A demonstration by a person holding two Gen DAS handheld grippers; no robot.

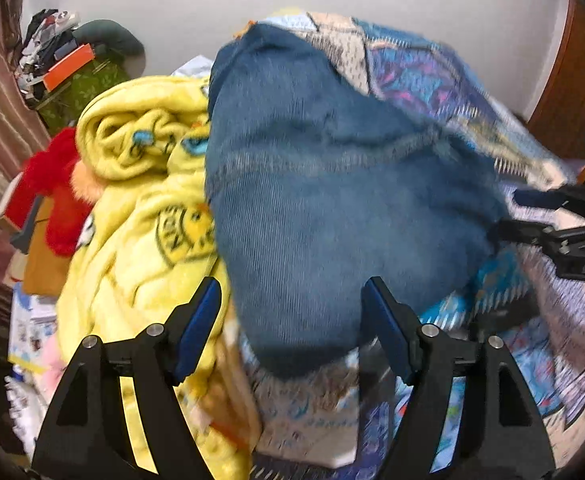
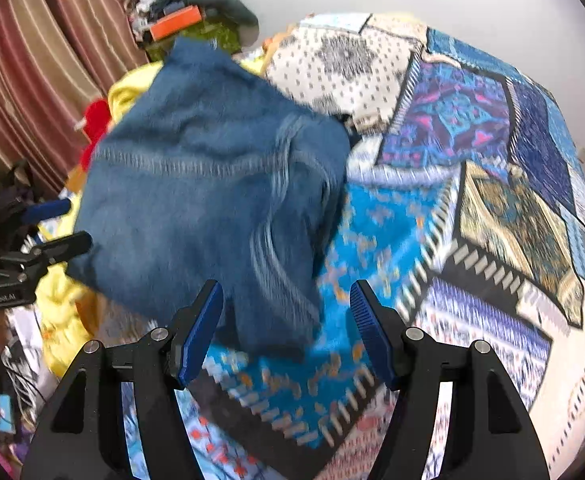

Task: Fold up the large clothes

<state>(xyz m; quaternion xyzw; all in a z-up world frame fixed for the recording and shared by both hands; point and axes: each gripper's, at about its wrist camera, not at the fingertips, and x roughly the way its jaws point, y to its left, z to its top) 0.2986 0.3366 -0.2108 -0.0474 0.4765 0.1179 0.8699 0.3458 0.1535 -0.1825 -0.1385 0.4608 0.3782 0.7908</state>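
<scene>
A folded blue denim garment (image 1: 332,208) (image 2: 212,200) lies on the patchwork bedspread (image 1: 432,72) (image 2: 472,160), partly resting against a yellow blanket. My left gripper (image 1: 292,304) hovers open just short of its near edge; nothing is pinched between the blue pads (image 1: 196,332). My right gripper (image 2: 286,304) is open too, over the garment's near right corner, and holds nothing. Each gripper shows in the other's view: the right one (image 1: 510,214) beside the garment's right side, the left one (image 2: 72,224) beside its left side. Both views are motion-blurred.
A crumpled yellow blanket (image 1: 140,208) (image 2: 60,312) lies left of the garment, with a red plush item (image 1: 52,192) beyond it. Striped curtains (image 2: 44,60) hang at the left. A cluttered pile with an orange box (image 1: 68,66) stands by the white wall.
</scene>
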